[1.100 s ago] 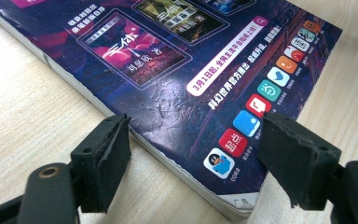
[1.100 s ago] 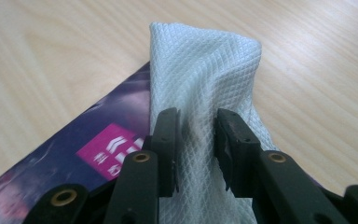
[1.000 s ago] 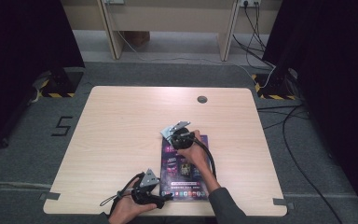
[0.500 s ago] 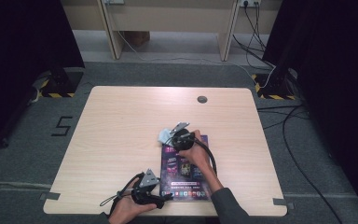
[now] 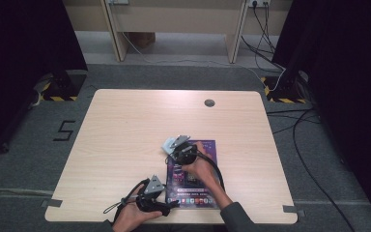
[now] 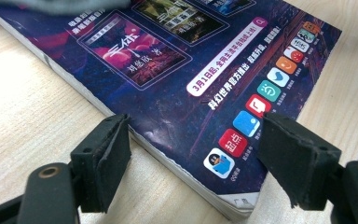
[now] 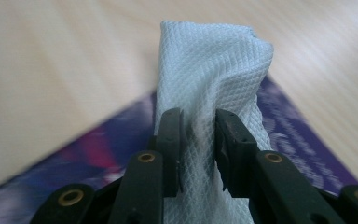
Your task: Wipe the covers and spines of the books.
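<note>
Pale blue, waffle-textured cloth (image 7: 205,93) is pinched between the black jaws of the right gripper (image 7: 199,140), which press into its folds from both sides so that the fabric bunches and stands up above the pads; those jaws have just been closing a little on the cloth. In the high view the right gripper (image 5: 182,151) sits with that cloth (image 5: 170,144) at the far left corner of a glossy dark purple magazine (image 5: 193,174) lying flat on the light wooden table (image 5: 125,130), near the table's front edge and a little right of centre. In the right gripper view the cloth rests over the magazine's corner (image 7: 98,154), with bare wood beyond it. The left gripper (image 5: 154,195), held in the person's left hand (image 5: 131,217), lies low at the magazine's near left corner. Seen along its own jaws, the left gripper (image 6: 193,158) stands spread wide, one pad on the table just beside the magazine's spine edge and the other over the cover near a row of coloured app icons; the corner of the magazine (image 6: 177,93) lies between them, and neither pad visibly squeezes it. Page edges at that corner look slightly worn.
</note>
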Motion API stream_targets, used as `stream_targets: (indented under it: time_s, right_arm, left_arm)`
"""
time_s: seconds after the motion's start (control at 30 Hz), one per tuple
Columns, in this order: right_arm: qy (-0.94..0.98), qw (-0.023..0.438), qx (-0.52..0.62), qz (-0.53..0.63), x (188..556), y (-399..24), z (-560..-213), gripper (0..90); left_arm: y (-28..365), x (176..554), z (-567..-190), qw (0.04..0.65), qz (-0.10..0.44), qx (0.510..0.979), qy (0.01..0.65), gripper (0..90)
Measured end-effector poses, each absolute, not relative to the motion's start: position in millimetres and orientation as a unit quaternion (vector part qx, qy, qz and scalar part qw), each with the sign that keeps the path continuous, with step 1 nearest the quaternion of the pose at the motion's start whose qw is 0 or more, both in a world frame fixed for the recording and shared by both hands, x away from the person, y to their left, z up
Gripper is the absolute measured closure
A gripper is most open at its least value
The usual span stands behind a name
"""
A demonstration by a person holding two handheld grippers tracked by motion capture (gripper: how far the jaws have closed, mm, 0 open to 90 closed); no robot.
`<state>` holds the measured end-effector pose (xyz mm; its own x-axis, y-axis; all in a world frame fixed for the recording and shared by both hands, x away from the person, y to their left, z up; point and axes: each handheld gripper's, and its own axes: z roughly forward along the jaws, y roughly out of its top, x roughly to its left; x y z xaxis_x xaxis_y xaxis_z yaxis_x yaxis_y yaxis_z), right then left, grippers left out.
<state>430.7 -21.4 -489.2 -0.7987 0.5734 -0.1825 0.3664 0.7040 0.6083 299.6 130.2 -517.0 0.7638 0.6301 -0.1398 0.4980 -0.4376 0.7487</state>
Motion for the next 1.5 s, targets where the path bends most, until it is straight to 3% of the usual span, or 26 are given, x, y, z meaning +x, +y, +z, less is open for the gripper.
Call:
stream_targets:
  time_s: [0.37,0.77,0.93,1.3,1.4,1.5]
  right_arm:
    - [0.894,0.149,0.285,0.312,431,-42,-491,69.6]
    - [0.84,0.181,0.419,0.292,452,-153,-489,69.1]
    - [0.845,0.203,0.412,0.275,446,-147,-489,71.4]
    - [0.883,0.161,0.321,0.304,390,-97,-491,71.2]
    - [0.878,0.144,0.334,0.311,396,-102,-491,64.4]
    - [0.859,0.156,0.37,0.318,409,-114,-493,64.6]
  left_arm:
    - [130,300,-517,0.412,0.08,0.844,0.335,24.0]
    - [130,300,-517,0.412,0.079,0.844,0.335,24.0]
    - [130,300,-517,0.412,0.079,0.844,0.335,24.0]
    - [130,300,-517,0.411,0.08,0.844,0.335,24.0]
    - [130,300,-517,0.412,0.079,0.844,0.334,24.0]
    - [130,300,-517,0.411,0.08,0.844,0.335,24.0]
